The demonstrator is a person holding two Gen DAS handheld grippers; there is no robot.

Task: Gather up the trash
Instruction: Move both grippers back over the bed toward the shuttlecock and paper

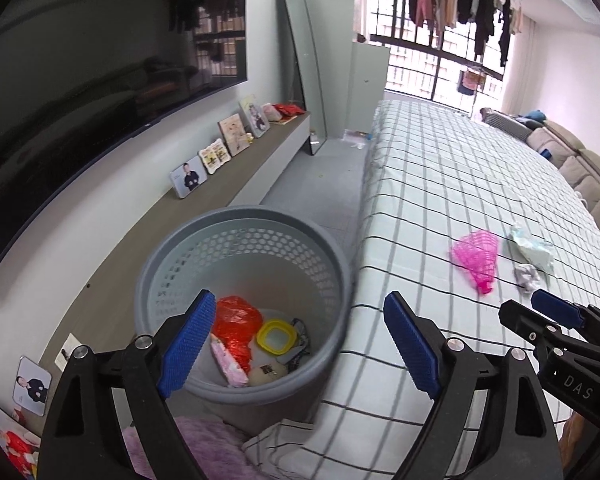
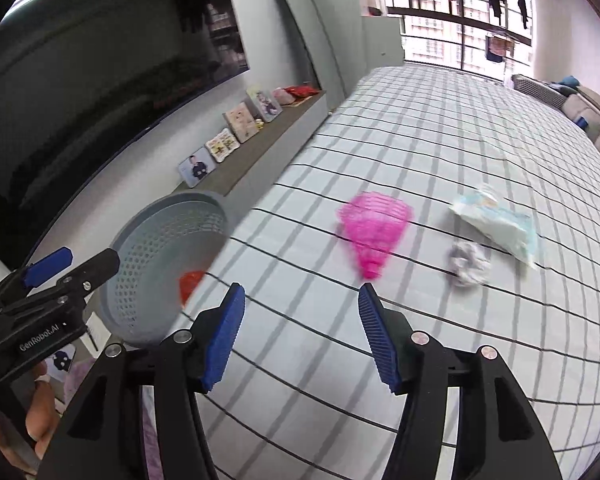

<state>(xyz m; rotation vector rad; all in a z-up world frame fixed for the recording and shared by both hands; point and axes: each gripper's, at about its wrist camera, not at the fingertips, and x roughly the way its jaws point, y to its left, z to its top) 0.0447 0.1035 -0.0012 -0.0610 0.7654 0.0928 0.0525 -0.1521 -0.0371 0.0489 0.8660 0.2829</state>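
A grey perforated basket [image 1: 188, 256] stands beside the bed and holds a red bag [image 1: 236, 318], a yellow-rimmed lid [image 1: 277, 334] and other scraps. My left gripper [image 1: 296, 344] hangs open above the basket's right side with nothing between its blue pads. On the checked sheet lie a pink mesh net [image 2: 374, 230], a crumpled grey wad [image 2: 468, 268] and a white-blue wrapper [image 2: 496, 224]. My right gripper [image 2: 300, 336] is open over the sheet, just short of the pink net, with nothing held. The basket [image 2: 160, 256] shows at the left of the right wrist view.
The checked bed [image 1: 440, 200] fills the right. A low shelf [image 1: 252, 160] with photo frames runs under a wall television [image 1: 100, 80]. A mirror [image 1: 304, 72] leans at the back. A sofa [image 1: 580, 168] lies beyond the bed. A purple fluffy cloth [image 1: 204, 436] sits below the basket.
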